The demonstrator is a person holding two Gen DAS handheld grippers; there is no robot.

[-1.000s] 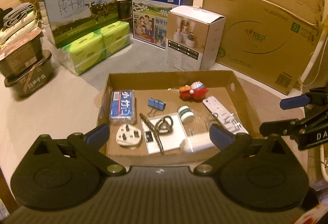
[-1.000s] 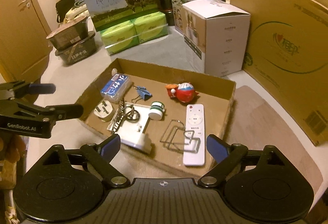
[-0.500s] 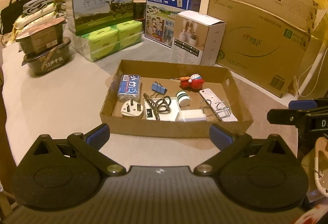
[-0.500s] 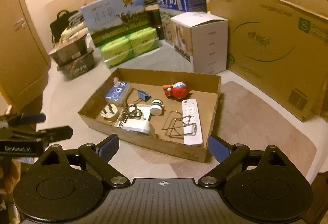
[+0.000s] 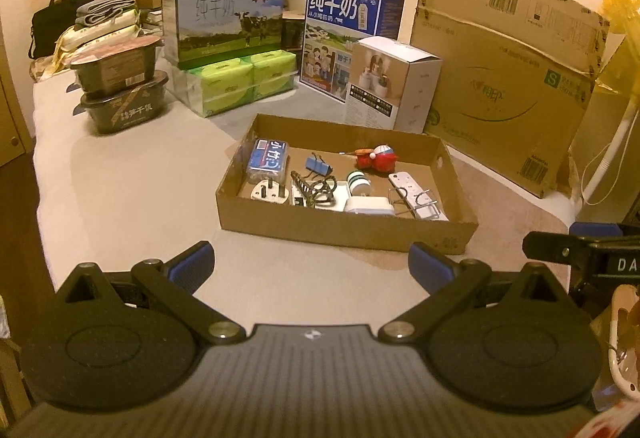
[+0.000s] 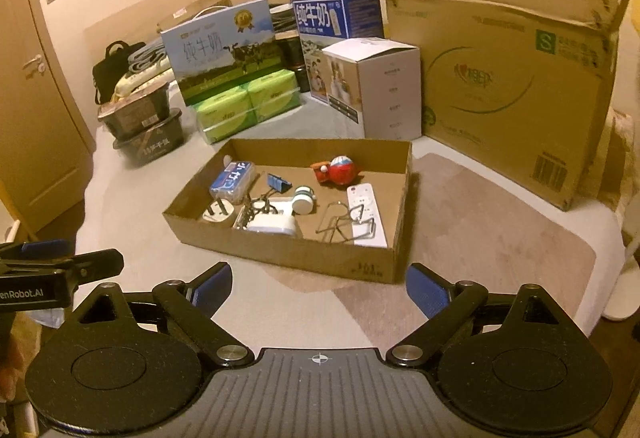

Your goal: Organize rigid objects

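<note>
Cardboard dominates the scene: a tall carton (image 5: 508,85) leans against the wall at the back, and in front of it, on the pale bed cover (image 5: 120,189), sits the shallow cardboard tray (image 5: 344,228) that holds the task's things. A second ago the tray filled the lower half of both wrist views and the grippers hung right over its near wall; now it lies well apart from them, smaller and farther up the picture, with a strip of bare cover between. Both hands have pulled back together. Nothing inside the tray has shifted, so this looks like a retreat after the sorting, or a pause to survey it, rather than a carry.

Inside the tray, from big to small: the white remote (image 6: 366,211) with a wire rack (image 6: 344,226) lying partly across it, the white charger (image 6: 274,226), the blue battery pack (image 5: 269,157), the round white plug (image 5: 270,193), the red toy (image 5: 378,159), a small green-and-white spool (image 5: 357,181) and the blue binder clip (image 5: 318,165).

The left gripper (image 5: 312,264) points down toward the cover, jaws spread wide with nothing between them. The right gripper (image 6: 319,288) is posed the same, also spread and empty.
</note>
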